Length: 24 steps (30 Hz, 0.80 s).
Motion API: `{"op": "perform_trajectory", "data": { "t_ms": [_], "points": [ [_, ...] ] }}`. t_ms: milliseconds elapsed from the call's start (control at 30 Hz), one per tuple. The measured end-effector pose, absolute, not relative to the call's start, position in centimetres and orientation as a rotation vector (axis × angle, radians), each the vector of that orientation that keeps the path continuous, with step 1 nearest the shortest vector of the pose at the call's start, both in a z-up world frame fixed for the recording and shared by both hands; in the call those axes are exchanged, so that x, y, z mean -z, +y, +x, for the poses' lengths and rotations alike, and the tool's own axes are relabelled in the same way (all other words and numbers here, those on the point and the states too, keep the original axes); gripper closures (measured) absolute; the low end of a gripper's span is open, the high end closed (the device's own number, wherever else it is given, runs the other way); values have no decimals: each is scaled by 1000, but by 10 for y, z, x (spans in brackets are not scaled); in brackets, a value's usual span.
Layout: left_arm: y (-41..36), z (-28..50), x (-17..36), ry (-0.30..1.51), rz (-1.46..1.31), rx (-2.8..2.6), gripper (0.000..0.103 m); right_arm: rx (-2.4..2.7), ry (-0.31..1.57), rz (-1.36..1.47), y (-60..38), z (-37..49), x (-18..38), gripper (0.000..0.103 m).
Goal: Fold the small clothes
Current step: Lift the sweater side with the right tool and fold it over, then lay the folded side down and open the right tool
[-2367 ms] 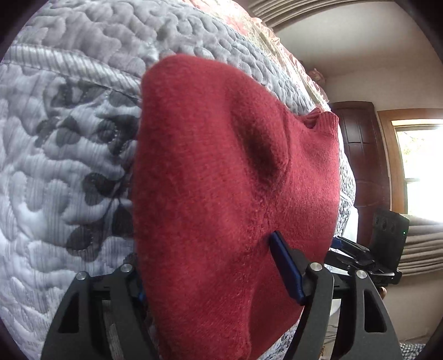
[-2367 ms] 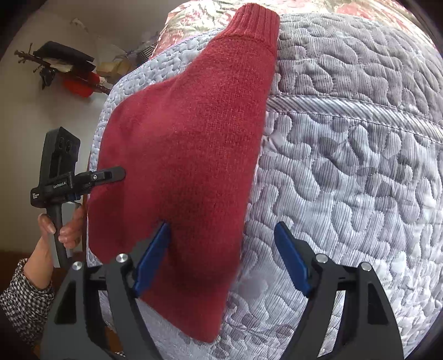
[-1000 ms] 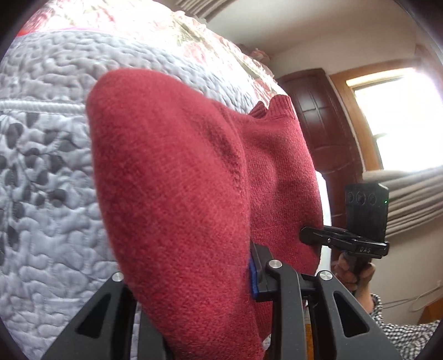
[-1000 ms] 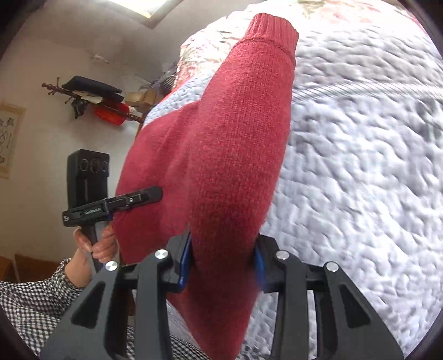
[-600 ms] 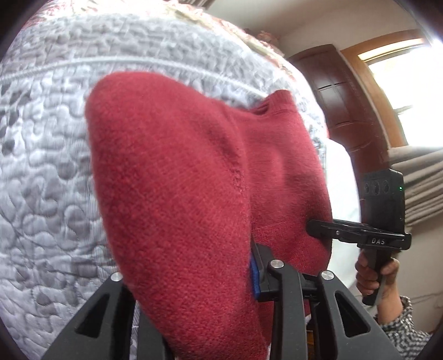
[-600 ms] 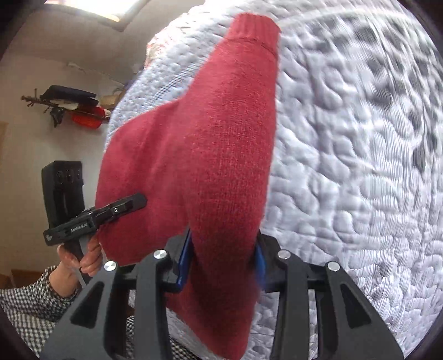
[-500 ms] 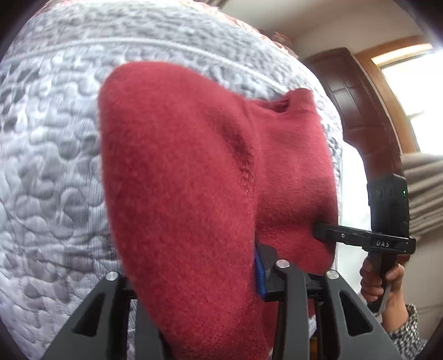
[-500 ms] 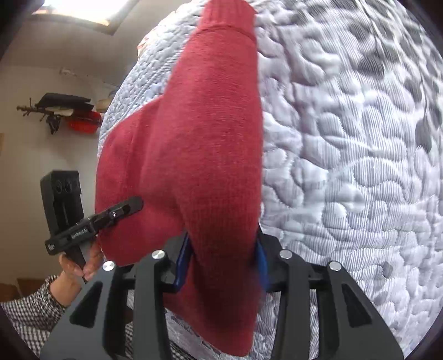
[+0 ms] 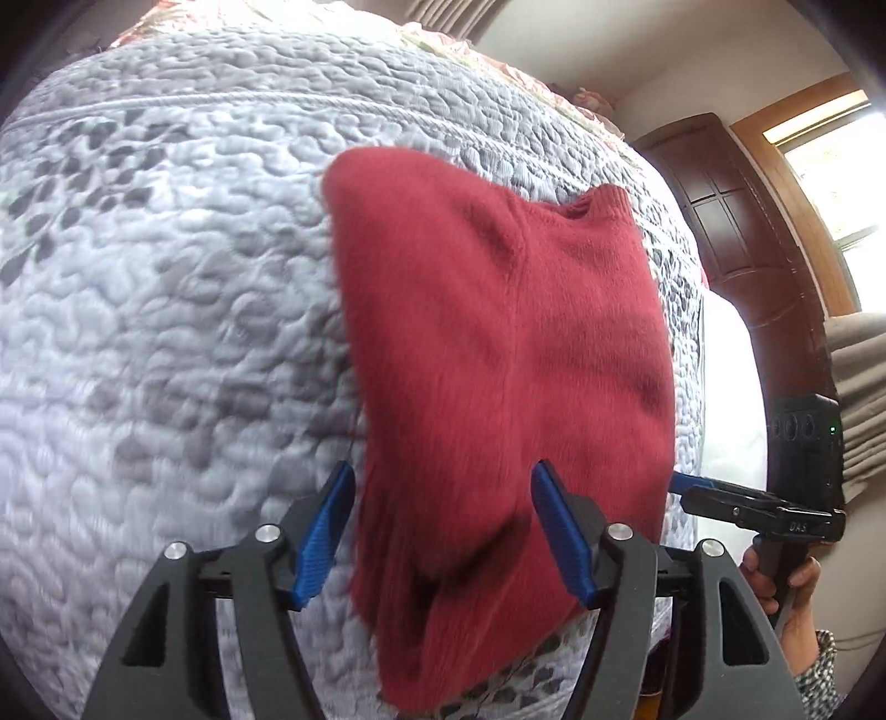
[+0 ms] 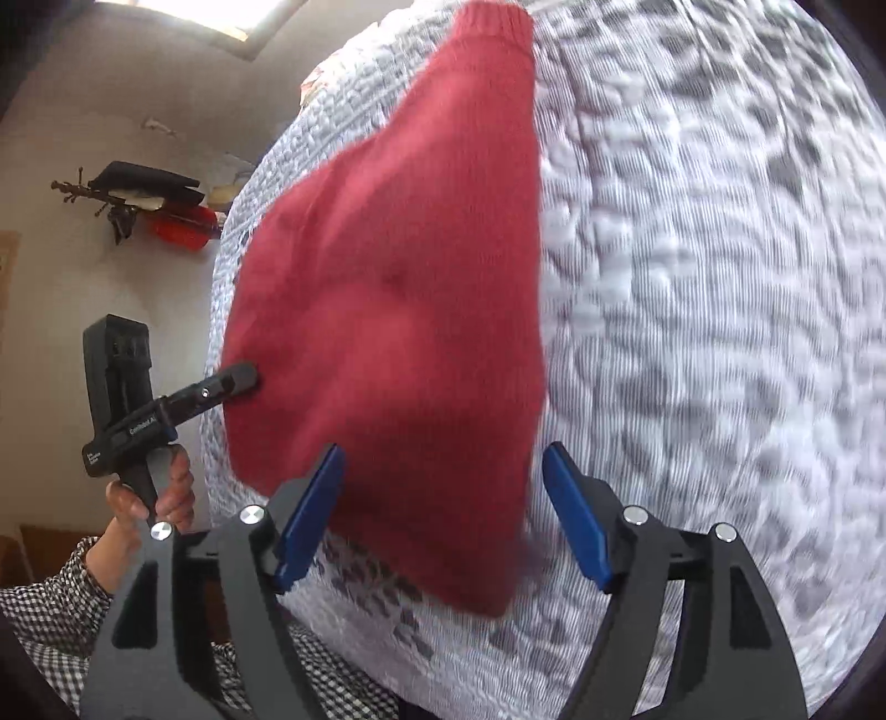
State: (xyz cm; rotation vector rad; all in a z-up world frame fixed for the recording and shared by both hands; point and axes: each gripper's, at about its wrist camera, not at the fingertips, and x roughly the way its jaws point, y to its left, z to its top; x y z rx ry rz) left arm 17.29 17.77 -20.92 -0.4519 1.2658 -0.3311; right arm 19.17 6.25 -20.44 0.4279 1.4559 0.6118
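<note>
A small red knitted sweater point(image 9: 498, 387) lies spread on the grey-and-white quilted bedspread point(image 9: 166, 332), near the bed's edge. Its knit is fine and fuzzy, with a ribbed collar toward one o'clock in the left wrist view and a seam running down its middle. In the right wrist view the red knitted sweater point(image 10: 398, 310) tapers toward twelve o'clock into a sleeve ending in a ribbed cuff point(image 10: 493, 25). The body looks doubled over, soft rounded folds along its sides, the lower hem hanging toward six o'clock. Both views are slightly blurred, so finer creases cannot be made out.
</note>
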Motion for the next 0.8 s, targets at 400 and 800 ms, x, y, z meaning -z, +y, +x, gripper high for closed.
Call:
{"op": "perform_trajectory", "data": {
  "t_ms": [400,800],
  "points": [
    [176,141,235,1318,-419,218,46,-694,1483,497,36,156,231,83],
    [150,136,230,1289,-267,172,42,-649,1494,464,26,148,225,85]
  ]
}}
